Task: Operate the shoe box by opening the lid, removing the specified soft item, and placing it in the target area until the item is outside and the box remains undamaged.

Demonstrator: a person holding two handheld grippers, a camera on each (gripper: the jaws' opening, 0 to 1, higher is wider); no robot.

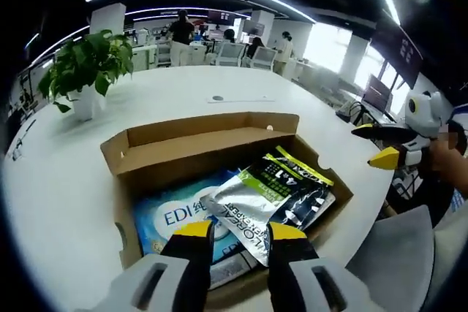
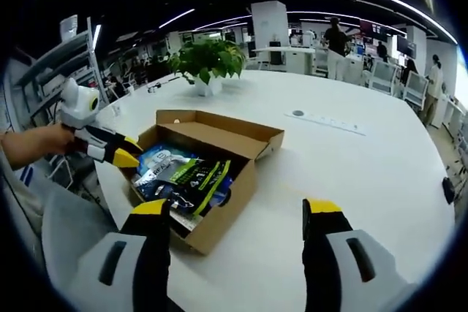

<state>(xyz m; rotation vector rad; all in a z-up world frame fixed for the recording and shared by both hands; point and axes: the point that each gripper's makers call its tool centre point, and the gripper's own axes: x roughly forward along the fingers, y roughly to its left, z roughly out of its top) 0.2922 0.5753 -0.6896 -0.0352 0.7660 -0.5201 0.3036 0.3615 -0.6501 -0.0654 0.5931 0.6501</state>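
An open cardboard shoe box [image 1: 128,151] sits on the white table, its lid [image 1: 212,126] folded back at the far side. Inside lie a silver, black and green soft pouch [image 1: 285,195] and a blue pack [image 1: 172,221] marked EDI. My left gripper [image 1: 241,233] hangs open over the box's near edge, just short of the pouch. In the right gripper view the box [image 2: 227,213] sits ahead to the left, with the pouch [image 2: 186,177] on top. My right gripper [image 2: 235,208] stands wide open over bare table. The left gripper [image 2: 121,150] reaches over the box's left side.
A potted plant [image 1: 88,63] stands on the round white table [image 1: 66,195] beyond the box. The right gripper [image 1: 384,147] hovers off the table's edge. A grey chair [image 2: 66,231] sits by the table. A flat white strip [image 2: 325,122] lies mid-table. People stand at distant desks.
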